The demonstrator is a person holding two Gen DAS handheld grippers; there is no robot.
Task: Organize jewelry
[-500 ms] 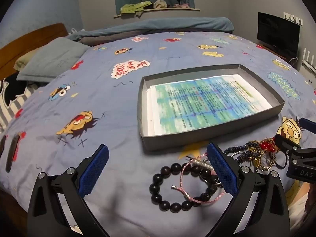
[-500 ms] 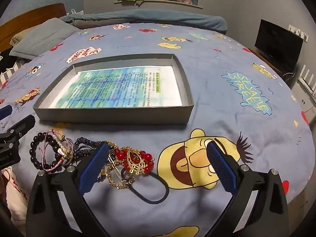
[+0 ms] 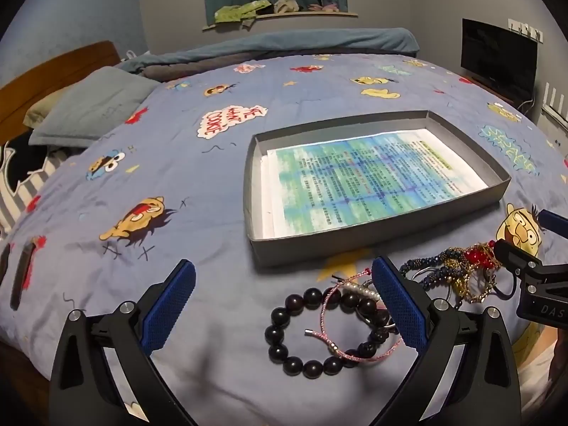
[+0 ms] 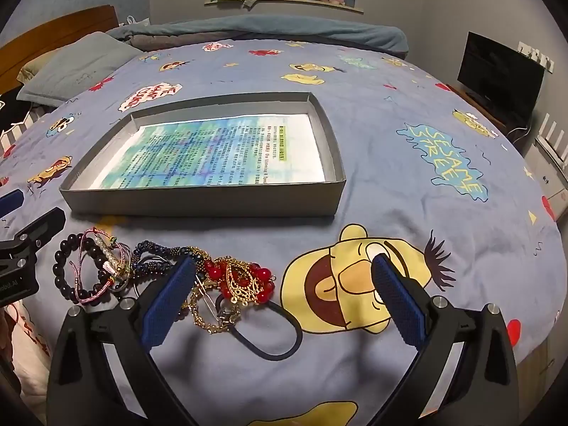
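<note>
A: What has changed?

B: Little. On the blue cartoon-print bed (image 3: 184, 163), the shallow grey cardboard tray (image 3: 355, 245) remains without jewelry. Your left gripper (image 3: 284, 301) and right gripper (image 4: 284, 296) stay spread, holding nothing.

A: The jewelry?

B: Before the tray: dark round-bead bracelet (image 3: 294, 340), red-and-gold beaded ornament (image 4: 245, 280). Sorting remains unstarted.

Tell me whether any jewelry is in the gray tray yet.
No jewelry yet. The gray tray holds only a printed sheet; the jewelry pile lies on the bedspread in front of it.
</note>
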